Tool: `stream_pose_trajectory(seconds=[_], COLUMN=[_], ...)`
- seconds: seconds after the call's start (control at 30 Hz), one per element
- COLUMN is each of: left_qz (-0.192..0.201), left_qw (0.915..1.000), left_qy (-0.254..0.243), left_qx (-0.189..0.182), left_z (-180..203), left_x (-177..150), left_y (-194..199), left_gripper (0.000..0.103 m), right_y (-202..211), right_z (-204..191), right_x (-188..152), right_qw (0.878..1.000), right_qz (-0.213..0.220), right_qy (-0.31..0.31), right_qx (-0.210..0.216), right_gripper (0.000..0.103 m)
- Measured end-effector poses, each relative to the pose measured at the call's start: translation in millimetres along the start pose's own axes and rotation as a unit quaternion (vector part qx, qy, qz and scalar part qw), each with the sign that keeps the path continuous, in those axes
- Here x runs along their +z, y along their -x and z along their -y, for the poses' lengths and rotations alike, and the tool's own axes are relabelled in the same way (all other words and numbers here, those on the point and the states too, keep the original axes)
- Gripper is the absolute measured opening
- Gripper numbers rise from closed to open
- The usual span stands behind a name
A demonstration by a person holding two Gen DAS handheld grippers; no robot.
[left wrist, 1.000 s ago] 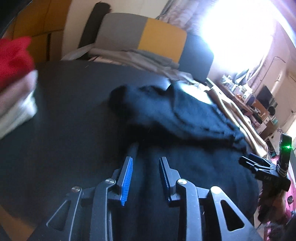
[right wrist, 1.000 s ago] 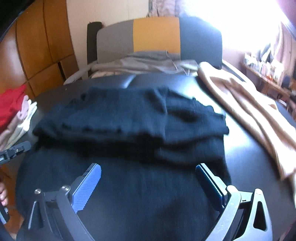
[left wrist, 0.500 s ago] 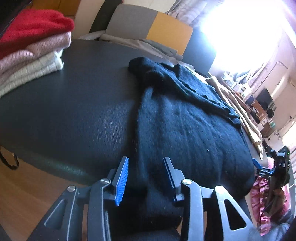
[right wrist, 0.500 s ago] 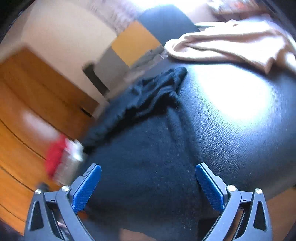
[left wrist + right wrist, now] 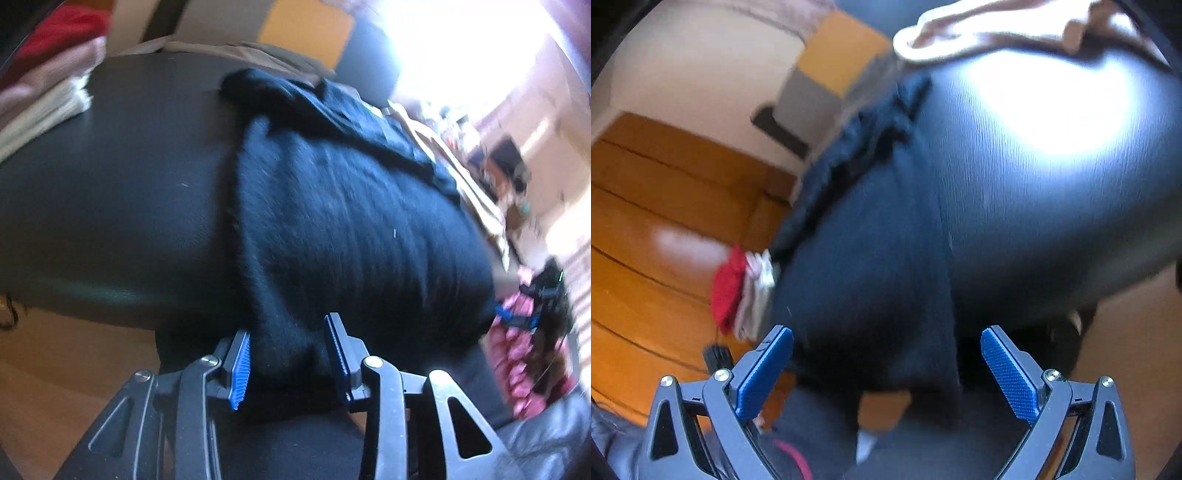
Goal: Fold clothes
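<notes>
Black, glossy tabletop (image 5: 110,192) fills both my views. Nearest, my left gripper (image 5: 288,358) has its jaws pinching the near hem of the black sweater (image 5: 351,221), bunched between the blue pads. My right gripper (image 5: 886,373) hangs with jaws spread wide, the hem's right part between them but ungripped. From there the sweater runs away lengthwise, its far end doubled over itself. Folded clothes (image 5: 48,85) sit far left.
</notes>
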State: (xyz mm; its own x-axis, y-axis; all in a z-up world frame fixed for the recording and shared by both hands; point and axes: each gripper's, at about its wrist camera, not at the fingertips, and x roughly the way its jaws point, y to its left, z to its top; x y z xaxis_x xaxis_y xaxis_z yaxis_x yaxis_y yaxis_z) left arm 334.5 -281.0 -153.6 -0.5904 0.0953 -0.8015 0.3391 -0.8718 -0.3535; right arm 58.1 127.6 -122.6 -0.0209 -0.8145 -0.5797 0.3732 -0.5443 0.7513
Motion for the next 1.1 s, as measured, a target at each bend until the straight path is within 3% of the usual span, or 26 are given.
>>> stream_pose_trajectory(seconds=[0.07, 0.1, 0.13, 0.17, 0.37, 0.43, 0.47, 0.53, 0.6, 0.73, 0.9, 1.07, 1.1], left_qz=[-0.005, -0.006, -0.006, -0.005, -0.032, -0.054, -0.058, -0.061, -0.051, -0.021, 0.033, 0.098, 0.098], left_qw=[0.9998, 0.9997, 0.9997, 0.9998, 0.9993, 0.9983, 0.9981, 0.9971, 0.9947, 0.9849, 0.9722, 0.9549, 0.9562], left_qy=[-0.019, -0.022, -0.022, -0.019, -0.006, 0.000, -0.008, -0.007, -0.008, -0.013, -0.005, 0.007, 0.010], left_qx=[0.005, 0.004, 0.001, -0.003, -0.017, -0.022, -0.018, -0.045, -0.088, -0.172, -0.232, -0.280, -0.275], left_z=[4.7, 5.1, 4.6, 3.4, 2.4, 4.2, 7.5, 11.0, 14.9, 18.9, 11.8, 1.8, -1.5], left_x=[-0.5, -0.4, -0.4, -0.3, 0.5, 2.2, 3.0, 7.0, 14.8, 38.6, 79.9, 146.3, 152.9], left_y=[-4.0, -4.5, -4.6, -4.7, -13.4, -20.9, -22.7, -20.6, -8.8, 23.4, 55.1, 68.9, 66.9], left_gripper=[0.038, 0.039, 0.039, 0.040, 0.040, 0.021, 0.018, 0.010, 0.009, 0.009, 0.006, 0.006, 0.006], right_y=[-12.6, -21.9, -30.8, -40.1, -60.1, -61.0, -60.2, -59.6, -59.8, -46.8, -29.6, -22.0, -21.5], right_z=[-2.9, -4.4, -4.6, -3.1, 2.4, -2.3, -5.7, -19.8, -35.4, -60.6, -85.5, -111.5, -115.9], right_x=[-4.7, -5.3, -6.1, -6.9, -12.1, -13.2, -15.0, -16.8, -14.5, -8.5, 10.7, 53.3, 67.9], right_qw=[1.000, 0.999, 0.998, 0.997, 0.996, 0.995, 0.994, 0.990, 0.988, 0.990, 0.993, 0.993, 0.993], right_qz=[-0.018, -0.026, -0.037, -0.050, -0.079, -0.079, -0.080, -0.087, -0.090, -0.085, -0.058, -0.023, -0.014], right_qy=[0.007, 0.011, 0.013, 0.014, -0.003, 0.011, 0.024, 0.056, 0.080, 0.104, 0.103, 0.104, 0.104], right_qx=[-0.015, -0.027, -0.040, -0.048, -0.047, -0.058, -0.069, -0.093, -0.097, -0.051, 0.006, 0.043, 0.051], right_gripper=[0.086, 0.057, 0.040, 0.037, 0.036, 0.036, 0.034, 0.015, 0.012, 0.011, 0.011, 0.011, 0.011])
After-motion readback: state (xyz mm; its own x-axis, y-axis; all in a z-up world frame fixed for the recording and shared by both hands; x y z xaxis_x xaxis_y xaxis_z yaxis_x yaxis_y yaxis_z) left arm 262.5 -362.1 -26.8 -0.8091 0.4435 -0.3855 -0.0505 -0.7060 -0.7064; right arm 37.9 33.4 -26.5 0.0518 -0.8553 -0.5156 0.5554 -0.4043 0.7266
